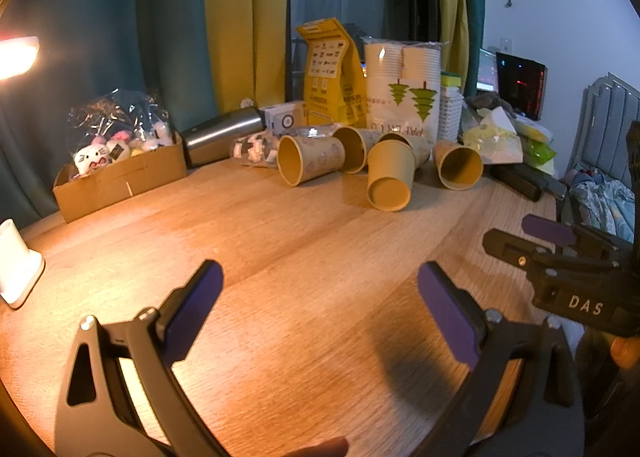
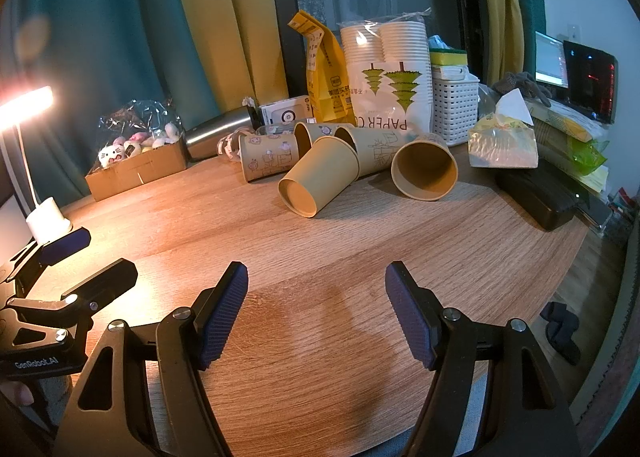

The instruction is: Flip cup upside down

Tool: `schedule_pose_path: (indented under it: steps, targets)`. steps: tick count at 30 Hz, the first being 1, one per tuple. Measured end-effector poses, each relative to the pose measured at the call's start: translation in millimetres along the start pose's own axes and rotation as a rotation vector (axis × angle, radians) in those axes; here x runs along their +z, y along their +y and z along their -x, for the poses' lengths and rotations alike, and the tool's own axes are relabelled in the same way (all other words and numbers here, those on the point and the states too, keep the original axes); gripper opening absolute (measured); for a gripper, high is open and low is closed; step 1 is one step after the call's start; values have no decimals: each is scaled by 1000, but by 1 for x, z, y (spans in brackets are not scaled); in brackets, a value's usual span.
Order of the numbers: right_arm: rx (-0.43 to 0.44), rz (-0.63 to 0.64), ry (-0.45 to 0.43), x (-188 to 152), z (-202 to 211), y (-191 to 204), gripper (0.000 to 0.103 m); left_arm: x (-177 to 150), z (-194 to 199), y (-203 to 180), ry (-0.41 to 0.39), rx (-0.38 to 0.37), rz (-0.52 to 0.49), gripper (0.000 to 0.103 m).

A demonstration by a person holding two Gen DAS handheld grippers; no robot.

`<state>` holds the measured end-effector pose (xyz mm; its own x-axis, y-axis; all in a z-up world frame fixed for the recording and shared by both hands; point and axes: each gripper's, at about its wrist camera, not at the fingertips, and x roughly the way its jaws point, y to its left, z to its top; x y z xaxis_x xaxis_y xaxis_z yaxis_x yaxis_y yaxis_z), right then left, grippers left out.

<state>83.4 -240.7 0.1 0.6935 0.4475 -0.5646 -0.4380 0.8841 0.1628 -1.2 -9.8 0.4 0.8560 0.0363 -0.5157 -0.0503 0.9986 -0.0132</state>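
Dim room, warm glaring lamp (image 1: pixel 16 57) at left, fisheye-bent edges, soft shadows.

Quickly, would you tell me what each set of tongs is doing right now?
Left tongs: open, holding nothing.
Right tongs: open, holding nothing.

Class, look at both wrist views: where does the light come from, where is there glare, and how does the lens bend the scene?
Left wrist view: the lamp at the left edge blows out into warm glare, the left gripper casts a shadow rightward on the table, and the curtains bow. Right wrist view: the same lamp flares less, colours look cooler, and dark corners frame the cups.
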Motion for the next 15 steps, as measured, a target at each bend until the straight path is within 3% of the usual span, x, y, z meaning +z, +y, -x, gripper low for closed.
schedule_pose_path:
  steps: [15]
  targets:
    - [7,-4,-3,0,0,1,74,1,-2,0,6,-7,-3,99]
